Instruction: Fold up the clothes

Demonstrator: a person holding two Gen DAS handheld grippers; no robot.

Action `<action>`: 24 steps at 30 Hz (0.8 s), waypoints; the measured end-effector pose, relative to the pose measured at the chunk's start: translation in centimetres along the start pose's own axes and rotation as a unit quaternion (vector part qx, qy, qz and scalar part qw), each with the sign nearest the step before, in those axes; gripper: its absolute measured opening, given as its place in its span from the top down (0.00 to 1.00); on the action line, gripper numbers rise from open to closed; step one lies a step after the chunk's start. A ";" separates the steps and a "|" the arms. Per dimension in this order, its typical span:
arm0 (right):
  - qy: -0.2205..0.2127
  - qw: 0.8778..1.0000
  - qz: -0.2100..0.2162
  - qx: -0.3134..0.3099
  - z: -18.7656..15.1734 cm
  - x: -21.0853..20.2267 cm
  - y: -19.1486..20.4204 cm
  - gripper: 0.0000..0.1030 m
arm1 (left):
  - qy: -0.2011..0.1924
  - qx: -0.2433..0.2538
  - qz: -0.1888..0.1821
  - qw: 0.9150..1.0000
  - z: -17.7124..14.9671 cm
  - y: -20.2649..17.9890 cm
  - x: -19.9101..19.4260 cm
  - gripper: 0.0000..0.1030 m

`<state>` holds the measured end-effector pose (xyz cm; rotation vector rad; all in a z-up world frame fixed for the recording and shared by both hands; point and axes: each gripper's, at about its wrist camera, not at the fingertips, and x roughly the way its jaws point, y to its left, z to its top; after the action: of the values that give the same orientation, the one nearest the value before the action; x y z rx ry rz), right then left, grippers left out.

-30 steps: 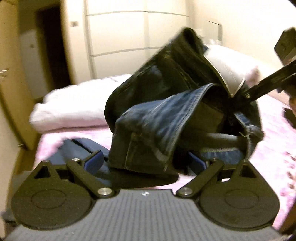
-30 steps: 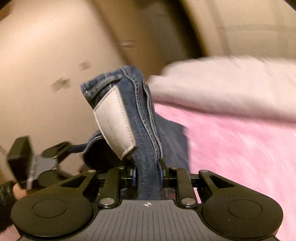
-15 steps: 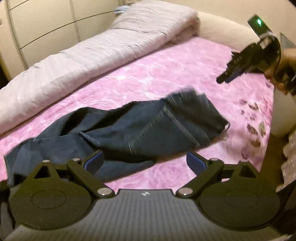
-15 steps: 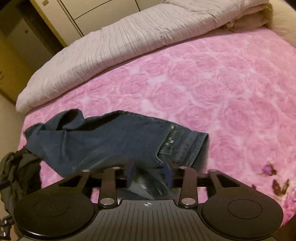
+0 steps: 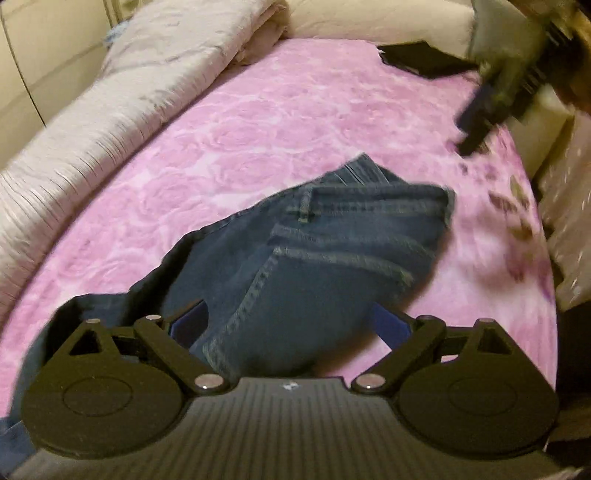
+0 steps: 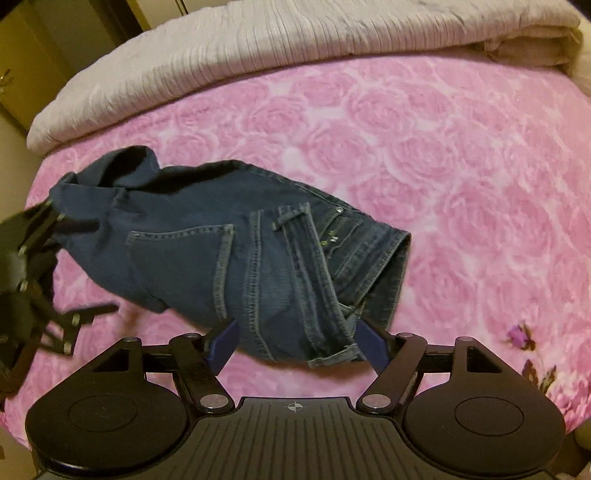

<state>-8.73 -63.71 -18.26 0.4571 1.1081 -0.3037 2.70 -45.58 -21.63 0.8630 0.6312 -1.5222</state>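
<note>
Across the whole of both views you have the bed [image 6: 461, 184], its pink rose-patterned cover filling the frame, with darker printed flowers [image 6: 521, 334] near one edge. Along its far side lies a long rolled grey duvet [image 6: 295, 40], ribbed in texture, and past it in the left view a pale headboard [image 5: 369, 18] with a flat dark object [image 5: 417, 59] resting on the cover below it; what that is cannot be told. On the cover, nearer you, sit the jeans [image 6: 229, 258], dark blue denim folded over into a rumpled bundle, back pocket and belt loop facing up, waistband end toward the right of the right view. Your left gripper [image 5: 291, 325] hangs over the near part of the denim with its blue pads standing wide apart, one on each side of the fabric and neither pressing it; from the right view it shows at the left edge, fingers spread. Your right gripper [image 6: 295, 341] has just been opening, and its jaws now stand wide apart with the hem end of the jeans lying between them, the pads not squeezing it. In the left view that gripper is only a dark blur at the upper right, above the cover.
</note>
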 end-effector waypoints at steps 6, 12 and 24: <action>-0.002 1.000 0.007 0.024 2.2 2.1 -6.8 0.27 | 0.058 -0.035 -0.049 0.996 3.9 4.0 6.6 0.17; 0.014 0.998 0.045 0.030 5.6 9.6 -13.8 0.27 | 0.154 -0.058 -0.064 0.984 4.1 4.7 12.9 0.22; 0.039 0.981 0.186 0.042 7.9 12.5 -18.0 0.85 | 0.193 -0.116 -0.014 0.974 5.5 2.3 9.7 0.95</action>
<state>-5.43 -83.39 -30.34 0.7445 1.0652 -0.0042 4.04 -55.94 -26.15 0.9780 1.0877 -1.2804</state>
